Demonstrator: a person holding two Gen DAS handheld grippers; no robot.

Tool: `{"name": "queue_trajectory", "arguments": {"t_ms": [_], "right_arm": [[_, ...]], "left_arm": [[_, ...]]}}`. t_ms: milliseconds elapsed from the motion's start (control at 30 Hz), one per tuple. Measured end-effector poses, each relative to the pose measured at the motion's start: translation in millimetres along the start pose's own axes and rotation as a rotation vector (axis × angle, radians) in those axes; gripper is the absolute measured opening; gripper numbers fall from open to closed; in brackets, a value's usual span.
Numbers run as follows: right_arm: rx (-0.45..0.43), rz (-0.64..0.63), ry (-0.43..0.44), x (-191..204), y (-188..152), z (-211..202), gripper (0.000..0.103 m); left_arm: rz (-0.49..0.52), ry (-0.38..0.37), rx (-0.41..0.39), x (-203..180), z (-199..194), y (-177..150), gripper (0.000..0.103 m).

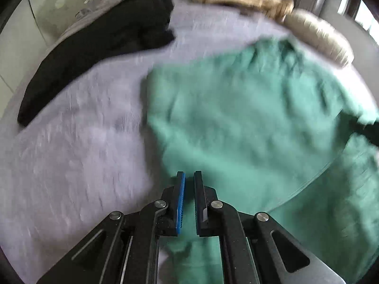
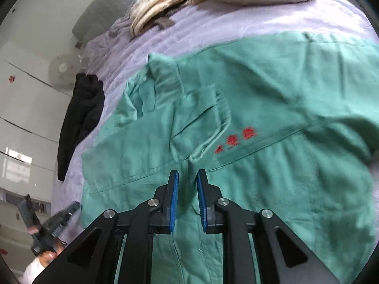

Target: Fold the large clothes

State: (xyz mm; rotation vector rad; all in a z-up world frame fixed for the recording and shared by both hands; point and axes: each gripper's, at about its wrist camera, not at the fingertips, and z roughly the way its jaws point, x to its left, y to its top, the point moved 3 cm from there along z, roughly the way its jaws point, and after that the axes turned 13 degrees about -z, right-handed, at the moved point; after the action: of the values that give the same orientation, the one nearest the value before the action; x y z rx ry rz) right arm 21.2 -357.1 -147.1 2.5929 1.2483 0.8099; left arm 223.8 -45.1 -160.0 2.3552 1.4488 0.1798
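Observation:
A large green work jacket (image 2: 248, 123) with red embroidered characters lies spread on a lilac bed sheet (image 2: 213, 28); it also shows, blurred, in the left wrist view (image 1: 248, 118). My left gripper (image 1: 189, 177) hovers over the jacket's left edge, its jaws nearly closed with a narrow gap and nothing between them. It also appears at the lower left of the right wrist view (image 2: 54, 224), off the bed's side. My right gripper (image 2: 187, 177) hangs over the jacket's middle near the collar, its jaws slightly apart and empty.
A black garment (image 1: 99, 47) lies on the sheet at the left; it also shows in the right wrist view (image 2: 80, 118). A cream quilt or pillows (image 1: 260, 2) lie at the head of the bed. White cabinets (image 2: 26, 108) stand beside the bed.

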Motion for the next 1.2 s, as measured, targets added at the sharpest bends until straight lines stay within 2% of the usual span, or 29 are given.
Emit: {"name": "queue_trajectory", "arguments": {"t_ms": [67, 133, 200, 267, 467, 567, 633, 700, 800, 833, 867, 900, 967, 1067, 1133, 1200], "right_arm": [[0.058, 0.039, -0.016, -12, -10, 15, 0.018], [0.028, 0.111, 0.05, -24, -18, 9, 0.016], [0.017, 0.146, 0.042, -34, -26, -3, 0.016], [0.021, 0.162, 0.026, -40, -33, -12, 0.016], [0.03, 0.197, 0.02, -53, -50, -39, 0.02], [0.041, 0.207, 0.038, -59, -61, -48, 0.027], [0.041, 0.215, 0.048, -64, -67, -55, 0.046], [0.034, 0.224, 0.06, -66, -72, -62, 0.056], [0.022, 0.234, 0.089, -73, -76, -73, 0.058], [0.015, 0.237, 0.096, -77, -76, -76, 0.063], [0.009, 0.24, 0.1, -79, -76, -79, 0.066], [-0.003, 0.246, 0.107, -85, -76, -83, 0.071], [-0.021, 0.258, 0.111, -94, -75, -90, 0.072], [-0.058, 0.289, 0.122, -114, -74, -103, 0.073], [-0.089, 0.319, 0.121, -133, -73, -114, 0.081], [-0.114, 0.356, 0.105, -155, -73, -125, 0.081]], "left_arm": [[-0.019, 0.027, 0.013, 13, 9, -13, 0.007], [-0.06, 0.024, -0.001, 26, 2, -18, 0.007], [-0.084, 0.041, 0.008, 34, -4, -18, 0.007], [-0.099, 0.096, 0.033, 40, -6, -21, 0.007], [-0.132, 0.098, 0.032, 26, -25, -30, 0.007], [-0.136, 0.118, 0.022, 9, -31, -31, 0.007], [-0.15, 0.088, 0.035, -3, -33, -31, 0.007], [-0.144, 0.083, 0.03, -18, -35, -31, 0.007], [-0.119, 0.083, 0.025, -41, -38, -39, 0.007], [-0.113, 0.075, 0.032, -48, -38, -40, 0.022], [-0.11, 0.061, 0.047, -57, -38, -42, 0.087], [-0.114, 0.062, 0.057, -63, -38, -42, 0.101], [-0.113, 0.063, 0.032, -80, -38, -42, 0.103], [-0.09, 0.046, 0.042, -105, -36, -48, 0.103], [-0.07, 0.057, 0.037, -124, -33, -47, 0.103], [-0.052, 0.055, 0.035, -145, -28, -46, 0.103]]}}
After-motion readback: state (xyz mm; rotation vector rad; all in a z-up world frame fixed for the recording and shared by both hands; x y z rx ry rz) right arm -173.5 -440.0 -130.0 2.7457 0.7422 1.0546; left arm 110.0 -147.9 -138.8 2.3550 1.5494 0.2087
